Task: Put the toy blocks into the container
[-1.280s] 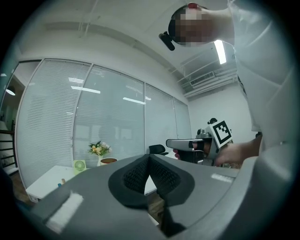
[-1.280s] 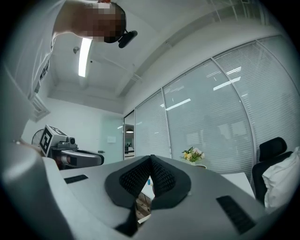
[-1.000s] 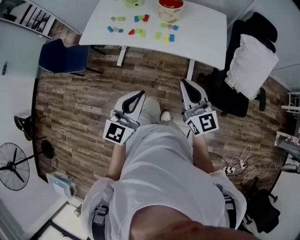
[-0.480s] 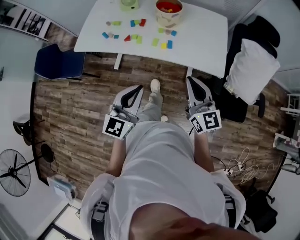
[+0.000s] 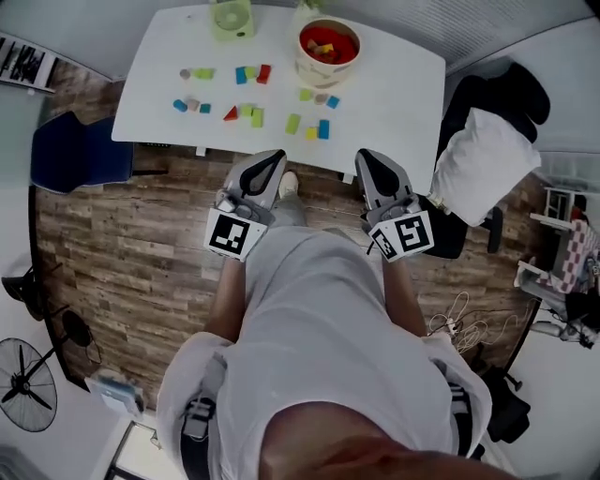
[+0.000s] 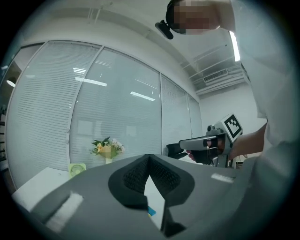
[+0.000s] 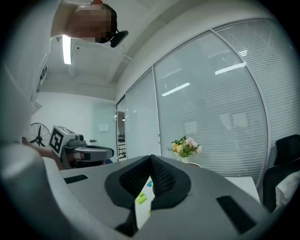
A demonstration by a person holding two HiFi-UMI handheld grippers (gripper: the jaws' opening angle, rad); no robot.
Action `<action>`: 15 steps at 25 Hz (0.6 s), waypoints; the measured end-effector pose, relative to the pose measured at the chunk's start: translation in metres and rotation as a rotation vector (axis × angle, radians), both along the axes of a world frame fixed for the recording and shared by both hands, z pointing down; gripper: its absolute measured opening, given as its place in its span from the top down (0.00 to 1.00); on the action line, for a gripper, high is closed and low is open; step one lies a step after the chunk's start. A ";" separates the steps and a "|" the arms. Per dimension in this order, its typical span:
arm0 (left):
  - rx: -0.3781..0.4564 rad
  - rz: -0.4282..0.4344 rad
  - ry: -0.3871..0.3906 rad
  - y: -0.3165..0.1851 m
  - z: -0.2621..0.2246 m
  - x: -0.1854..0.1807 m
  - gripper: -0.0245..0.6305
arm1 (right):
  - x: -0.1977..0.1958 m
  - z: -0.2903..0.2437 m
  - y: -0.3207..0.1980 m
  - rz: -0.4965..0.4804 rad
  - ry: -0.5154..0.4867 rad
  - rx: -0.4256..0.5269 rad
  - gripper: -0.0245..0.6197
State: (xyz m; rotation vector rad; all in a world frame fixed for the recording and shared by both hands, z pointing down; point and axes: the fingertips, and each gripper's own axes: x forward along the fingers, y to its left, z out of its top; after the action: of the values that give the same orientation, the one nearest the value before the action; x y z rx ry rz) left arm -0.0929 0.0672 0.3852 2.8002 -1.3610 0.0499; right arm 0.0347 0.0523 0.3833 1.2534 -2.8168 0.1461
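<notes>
Right, both tools are level at the near edge of the white table (image 5: pixel 398 89), and neither one has anything in it. The left gripper (image 5: pixel 275 156) has its jaws pressed fully together, the black pads meeting in a tight peak in its own view, with nothing caught between them. It's the same on the other side: the right gripper (image 5: pixel 364 155) is closed down to a thin seam and carries nothing.

Now the toy blocks (image 5: pixel 251 94) are all out ahead of the tips, scattered across the tabletop, and none touches either tool. A red wedge (image 5: pixel 231 113) and a couple of green pieces lie just beyond the left gripper's nose. A green block (image 5: pixel 292 123), a yellow one and a blue block (image 5: pixel 323 128) sit between the two tools' lines, a little nearer the right one. More blues and greens trail off to the left side, well apart from both.

The container (image 5: pixel 314 73) stands farther back, upright, beyond that middle cluster and closer to the right gripper's line than the left's. It already holds red and yellow pieces.

Through the slit below the right gripper's closed pads, green and blue blocks peek up from the table. The left gripper's view catches one blue corner the same way. A pale green object (image 5: pixel 231 17) sits at the far edge, left of the container.
</notes>
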 end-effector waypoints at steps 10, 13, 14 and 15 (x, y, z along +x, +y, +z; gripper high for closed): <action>-0.046 0.012 -0.089 -0.124 0.045 -0.015 0.96 | -0.008 0.016 -0.096 0.044 0.042 -0.055 0.96; -0.083 -0.006 -0.138 -0.152 0.079 -0.011 0.96 | -0.006 0.031 -0.118 0.029 0.069 -0.066 0.96; -0.100 -0.008 -0.154 -0.159 0.092 -0.007 0.96 | -0.005 0.036 -0.125 0.021 0.078 -0.071 0.96; -0.119 -0.005 -0.171 -0.166 0.105 -0.003 0.96 | -0.004 0.042 -0.131 0.012 0.088 -0.076 0.96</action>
State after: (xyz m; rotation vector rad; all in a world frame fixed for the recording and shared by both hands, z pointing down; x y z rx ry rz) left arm -0.0961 -0.0989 0.4902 2.7470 -1.3480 0.3653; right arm 0.0309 -0.0788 0.4253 1.2300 -2.7030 0.1925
